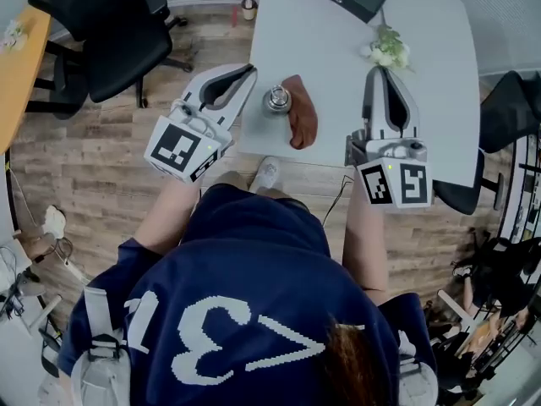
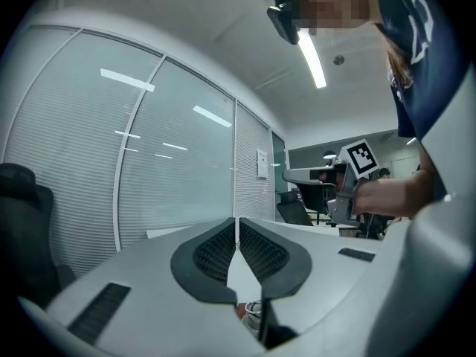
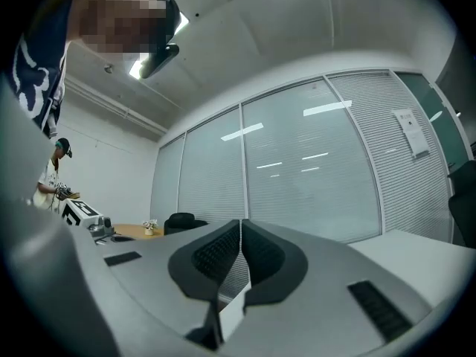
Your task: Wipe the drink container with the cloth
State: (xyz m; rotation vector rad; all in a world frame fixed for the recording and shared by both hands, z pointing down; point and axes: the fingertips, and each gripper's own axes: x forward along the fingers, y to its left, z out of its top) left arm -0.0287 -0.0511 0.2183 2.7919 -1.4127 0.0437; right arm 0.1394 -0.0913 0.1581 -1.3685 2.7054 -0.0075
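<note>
A small silver metal drink container (image 1: pixel 277 100) is seen standing near the front edge of the pale grey table (image 1: pixel 338 49), and a brown folded cloth (image 1: pixel 302 115) is laid just beside it at three o'clock. The white left gripper (image 1: pixel 250 71) is held near the container at about ten o'clock, its jaws pressed together with nothing between them. The white right gripper (image 1: pixel 382 71) is held farther out at three o'clock, past the cloth, its jaws likewise closed and empty.
</note>
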